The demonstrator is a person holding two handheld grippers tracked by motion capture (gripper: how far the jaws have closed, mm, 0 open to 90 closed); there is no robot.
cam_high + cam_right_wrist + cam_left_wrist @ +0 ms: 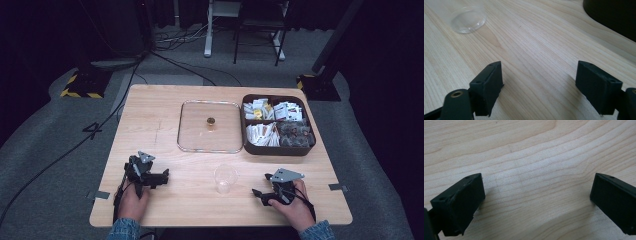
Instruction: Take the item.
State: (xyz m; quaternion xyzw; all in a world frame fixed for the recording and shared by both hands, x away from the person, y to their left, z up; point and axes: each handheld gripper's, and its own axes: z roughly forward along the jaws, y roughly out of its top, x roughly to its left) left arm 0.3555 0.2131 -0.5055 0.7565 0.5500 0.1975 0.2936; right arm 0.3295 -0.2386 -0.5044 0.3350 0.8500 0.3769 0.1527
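Both hand-held grippers rested low on the light wooden table [165, 210] near its front edge. The left gripper [162, 177] lay at about 7 o'clock from table centre, its jaws spread wide over bare wood with nothing between them. The right gripper [260, 194] lay at about 5 o'clock, jaws likewise spread and empty. Each was held in a hand, with a denim-sleeved forearm entering from the near edge, and the two grippers pointed inward toward each other.

The small clear plastic cup [225, 178] stood upright between the two grippers, apart from both; in the right gripper view the cup [469, 19] appeared at 11 o'clock ahead of the jaws.

Farther off, at 12 o'clock from the cup, lay the square transparent lid [210, 126] with its small brass-coloured knob [211, 121]. Just beside it at 3 o'clock sat the dark brown compartmented box [277, 149] of sachets and packets.

The step in hand appeared to be the approach, with no object yet gripped. The next move probably called for one gripper to advance on the cup, straddle its wall squarely and close gently, since thin plastic would deform or tip.
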